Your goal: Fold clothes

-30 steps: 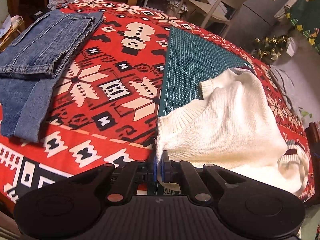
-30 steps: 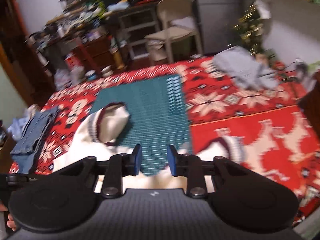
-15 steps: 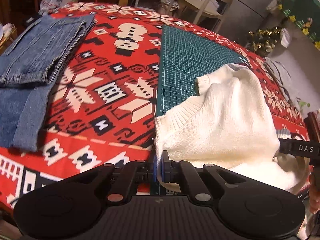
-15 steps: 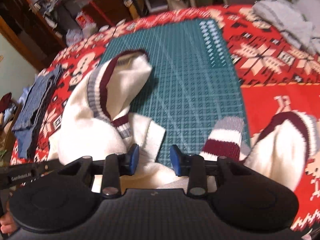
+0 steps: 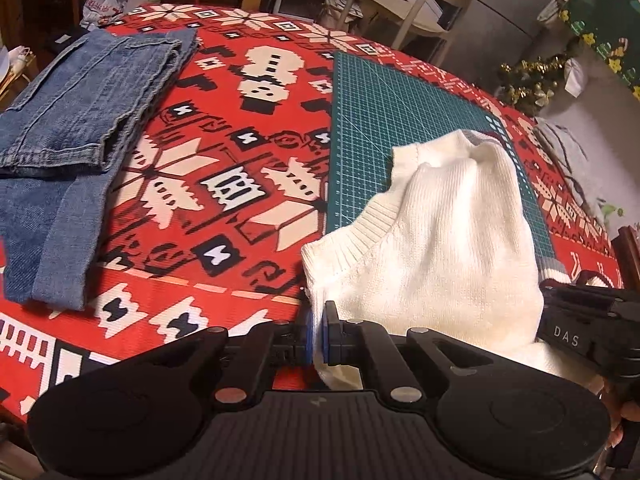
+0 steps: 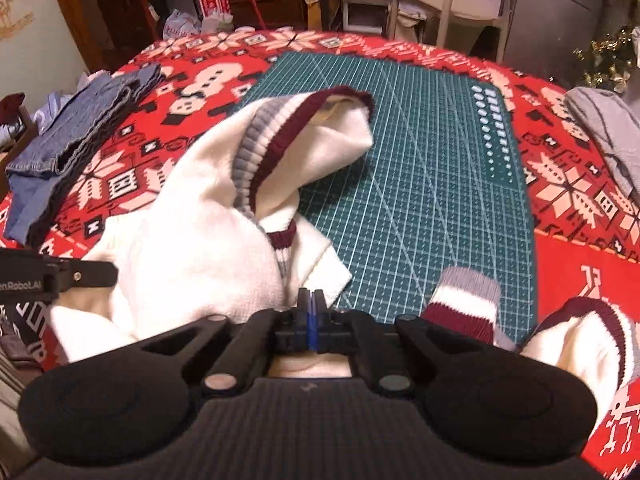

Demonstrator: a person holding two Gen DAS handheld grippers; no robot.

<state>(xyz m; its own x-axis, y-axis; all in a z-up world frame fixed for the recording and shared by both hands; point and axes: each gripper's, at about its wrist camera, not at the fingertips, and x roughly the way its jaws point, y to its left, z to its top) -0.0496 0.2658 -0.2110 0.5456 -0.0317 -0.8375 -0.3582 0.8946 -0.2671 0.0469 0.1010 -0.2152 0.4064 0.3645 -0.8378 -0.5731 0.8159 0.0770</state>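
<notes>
A cream knit sweater [image 5: 440, 248] with maroon and grey trim lies bunched on the green cutting mat [image 5: 392, 112] and the red patterned tablecloth [image 5: 208, 184]. My left gripper [image 5: 320, 332] is shut on the sweater's ribbed hem corner at the table's near edge, and white cloth shows between its pads. In the right wrist view the sweater [image 6: 192, 232] has its striped V-neck turned up. My right gripper [image 6: 308, 304] is shut with its tips against the near edge of the cloth. No fabric shows between its pads. Two striped cuffs [image 6: 468, 304] lie to its right.
Folded blue jeans [image 5: 80, 120] lie on the left of the table. A grey garment [image 6: 600, 132] rests at the far right edge. Chairs [image 5: 420, 0], shelves and clutter stand beyond the table. My right gripper's black body [image 5: 580, 320] shows at the right of the left wrist view.
My right gripper dropped towards the sweater's near edge and its jaws went from open to shut. The left gripper kept its hold and stayed put.
</notes>
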